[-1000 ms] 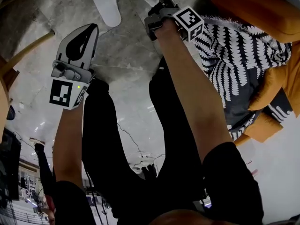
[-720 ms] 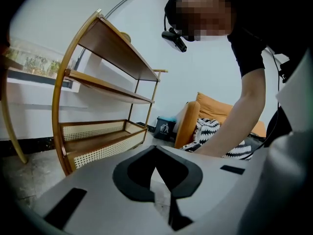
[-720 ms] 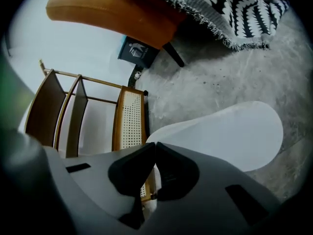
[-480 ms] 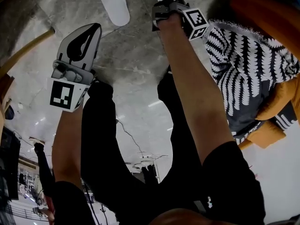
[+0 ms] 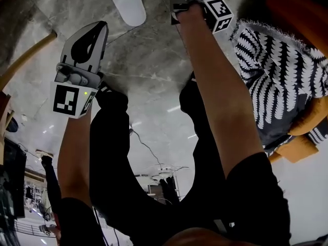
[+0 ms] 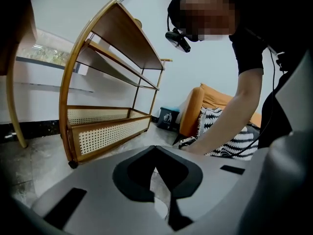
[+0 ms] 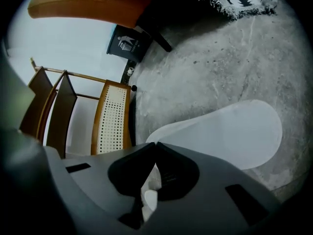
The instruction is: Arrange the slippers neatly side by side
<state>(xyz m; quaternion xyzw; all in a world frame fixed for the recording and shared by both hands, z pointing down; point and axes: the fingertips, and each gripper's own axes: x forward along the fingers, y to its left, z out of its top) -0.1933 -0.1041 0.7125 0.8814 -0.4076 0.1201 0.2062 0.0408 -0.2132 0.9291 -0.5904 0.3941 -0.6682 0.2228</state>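
The right gripper has its jaws pinched on the edge of a flat white fabric slipper. The left gripper has its jaws closed on nothing, near a second white slipper.

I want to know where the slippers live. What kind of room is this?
Probably a living room in a home: an orange armchair with a patterned throw, a wooden shelf rack, and a white slipper by a stone floor.

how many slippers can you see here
2. One white slipper lies on the floor at the head view's top edge; the other slipper is clamped in the right gripper. More may lie outside the views.
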